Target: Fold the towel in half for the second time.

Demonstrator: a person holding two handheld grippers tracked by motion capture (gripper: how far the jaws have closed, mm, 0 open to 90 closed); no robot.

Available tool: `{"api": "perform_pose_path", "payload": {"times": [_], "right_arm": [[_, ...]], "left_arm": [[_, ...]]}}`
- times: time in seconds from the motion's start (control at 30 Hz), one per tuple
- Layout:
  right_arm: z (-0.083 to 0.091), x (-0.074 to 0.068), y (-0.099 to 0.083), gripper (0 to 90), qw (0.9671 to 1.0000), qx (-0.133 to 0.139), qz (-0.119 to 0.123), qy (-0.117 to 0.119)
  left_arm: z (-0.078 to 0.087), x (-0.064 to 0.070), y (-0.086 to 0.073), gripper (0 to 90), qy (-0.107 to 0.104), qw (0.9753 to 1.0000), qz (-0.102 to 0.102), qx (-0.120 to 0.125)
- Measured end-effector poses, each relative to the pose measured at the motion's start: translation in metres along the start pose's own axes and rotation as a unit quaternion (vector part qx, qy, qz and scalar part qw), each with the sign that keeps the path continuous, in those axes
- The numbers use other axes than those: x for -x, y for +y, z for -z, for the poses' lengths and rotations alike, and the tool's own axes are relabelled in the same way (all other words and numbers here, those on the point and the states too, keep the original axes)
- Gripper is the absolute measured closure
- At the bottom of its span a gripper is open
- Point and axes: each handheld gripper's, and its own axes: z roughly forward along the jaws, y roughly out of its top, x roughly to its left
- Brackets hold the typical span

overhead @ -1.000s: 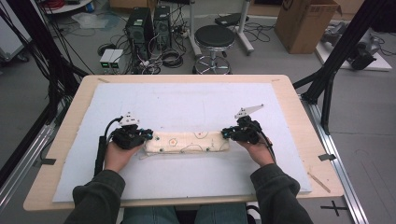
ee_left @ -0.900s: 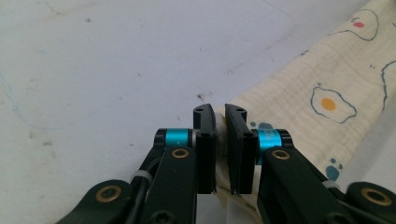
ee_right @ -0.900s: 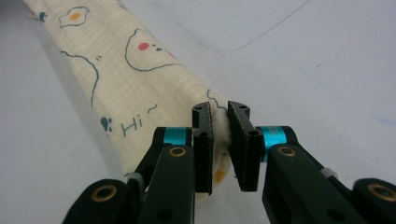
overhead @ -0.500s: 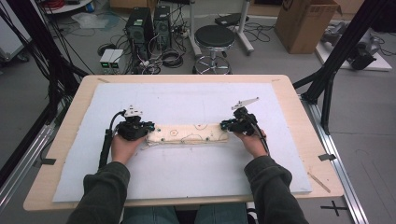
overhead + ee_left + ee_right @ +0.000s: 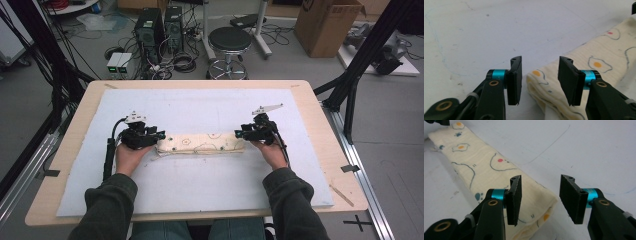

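A cream cloth (image 5: 201, 143) printed with fried eggs and small marks lies folded into a long strip across the middle of the white mat. My left gripper (image 5: 152, 136) sits at its left end and my right gripper (image 5: 241, 133) at its right end. In the left gripper view the cloth's (image 5: 584, 72) corner lies between and just beyond the jaws of my left gripper (image 5: 539, 82), which stand apart with nothing pinched. In the right gripper view my right gripper (image 5: 540, 200) is open too, the cloth's (image 5: 491, 175) folded end lying under its jaws.
The white mat (image 5: 200, 107) covers most of a wooden table (image 5: 320, 125). A flat wooden stick (image 5: 341, 195) lies near the table's right front corner. Beyond the far edge stand a round stool (image 5: 230, 42), computer cases (image 5: 160, 27) and a cardboard box (image 5: 327, 22).
Both hands and the cloth strip have shifted a little farther from the person over the last second. The strip stays stretched between the two grippers.
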Motion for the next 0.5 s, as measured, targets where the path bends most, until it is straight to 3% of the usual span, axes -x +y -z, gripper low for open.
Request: {"api": "perform_pose_path", "payload": {"times": [0.2, 0.37, 0.5], "right_arm": [[0.008, -0.003, 0.002, 45.1, 0.9999, 0.017, -0.002, -0.003], [0.011, -0.003, 0.001, 42.0, 0.9998, 0.019, -0.008, -0.002], [0.009, -0.008, 0.000, 44.7, 0.9999, 0.011, 0.003, 0.011]], "left_arm": [[0.007, 0.005, 0.003, 51.3, -0.011, 0.9998, -0.003, 0.014], [0.009, 0.008, 0.003, 50.7, -0.014, 0.9998, -0.011, 0.003], [0.010, 0.014, 0.001, 53.8, -0.032, 0.9987, -0.037, -0.012]]}}
